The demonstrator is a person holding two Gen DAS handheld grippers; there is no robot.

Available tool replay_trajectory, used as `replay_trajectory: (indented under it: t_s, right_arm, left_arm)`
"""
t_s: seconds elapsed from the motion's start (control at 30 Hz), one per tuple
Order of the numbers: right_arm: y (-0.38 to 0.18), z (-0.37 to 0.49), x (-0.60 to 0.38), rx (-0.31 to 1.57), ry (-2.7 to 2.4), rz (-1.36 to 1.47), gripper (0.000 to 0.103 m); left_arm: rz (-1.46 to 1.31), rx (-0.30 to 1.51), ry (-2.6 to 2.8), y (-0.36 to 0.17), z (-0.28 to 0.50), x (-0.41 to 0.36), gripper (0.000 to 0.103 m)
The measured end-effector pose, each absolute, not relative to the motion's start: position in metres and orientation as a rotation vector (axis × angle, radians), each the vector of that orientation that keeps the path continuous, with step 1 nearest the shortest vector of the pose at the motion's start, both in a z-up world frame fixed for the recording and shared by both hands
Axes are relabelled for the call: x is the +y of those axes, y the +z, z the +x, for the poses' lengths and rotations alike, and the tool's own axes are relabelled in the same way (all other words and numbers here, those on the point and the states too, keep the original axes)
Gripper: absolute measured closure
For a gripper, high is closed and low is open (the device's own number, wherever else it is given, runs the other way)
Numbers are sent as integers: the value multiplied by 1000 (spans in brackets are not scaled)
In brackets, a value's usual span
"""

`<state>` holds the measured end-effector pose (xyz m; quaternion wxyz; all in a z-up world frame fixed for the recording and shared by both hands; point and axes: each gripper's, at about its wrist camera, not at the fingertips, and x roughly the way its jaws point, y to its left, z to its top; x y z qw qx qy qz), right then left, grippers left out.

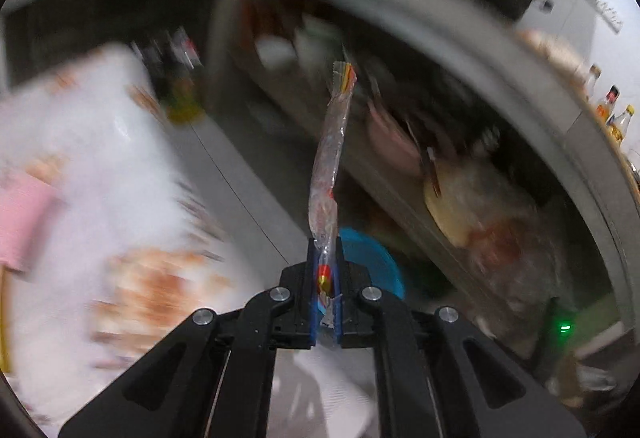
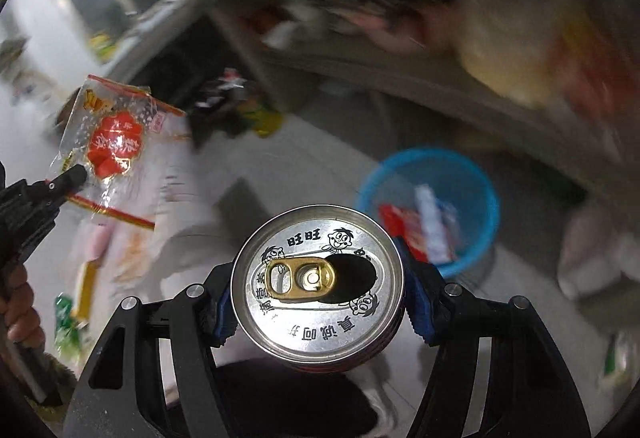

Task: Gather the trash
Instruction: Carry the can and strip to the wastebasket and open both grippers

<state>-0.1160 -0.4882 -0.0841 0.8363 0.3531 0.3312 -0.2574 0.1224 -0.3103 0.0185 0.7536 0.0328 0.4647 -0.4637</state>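
Blue plastic marks the goal: a small blue bin (image 2: 430, 206) stands on the pale floor (image 2: 304, 158), and it already has some wrappers inside.

The right gripper (image 2: 320, 290) has its jaws shut tight on the sides of a drink can (image 2: 318, 286). The can is open, with a gold pull tab (image 2: 300, 279) on its silver top. The bin sits just past the can, ahead and a little to the right.

The left gripper (image 1: 325, 278) has its jaws pressed closed on the bottom end of a clear snack wrapper (image 1: 329, 162). The wrapper sticks up, thin and floppy. In the right wrist view you can see its flat side with a red label (image 2: 110, 144), out to the left of the can and well apart from the bin.

I think the step now is to carry both things to the bin. To do it well, bring each gripper right over the middle of the bin before letting go. Keep the can level, in case some drink is left in it. Hold the wrapper low over the bin, because it is light and could float off to the side. Drop one thing at a time.
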Motion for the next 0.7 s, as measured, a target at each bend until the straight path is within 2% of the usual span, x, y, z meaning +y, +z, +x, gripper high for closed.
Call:
replay_trajectory:
  t_s: [0.13, 0.4, 0.43, 0.47, 0.5, 0.53, 0.7]
  right_arm:
    - [-118, -115, -521, 763, -582, 775, 40]
    - [-158, -85, -588, 812, -633, 772, 40]
    - [-161, -79, -597, 802, -648, 760, 36]
    - [-163, -76, -601, 798, -655, 748, 26]
    - [-167, -72, -607, 801, -670, 733, 22]
    - [-173, -67, -612, 813, -702, 708, 20]
    - [-191, -72, -612, 849, -743, 694, 20]
  left_arm:
    - [121, 1175, -1027, -25, 119, -368, 98]
    - [250, 1284, -989, -89, 108, -460, 96]
    - [255, 1297, -1000, -97, 108, -473, 92]
    - [261, 1310, -1011, -103, 108, -482, 86]
    - [281, 1334, -1014, -111, 107, -490, 64]
    - [298, 1350, -1007, -118, 106, -496, 49]
    - [283, 1368, -1030, -127, 98, -489, 49]
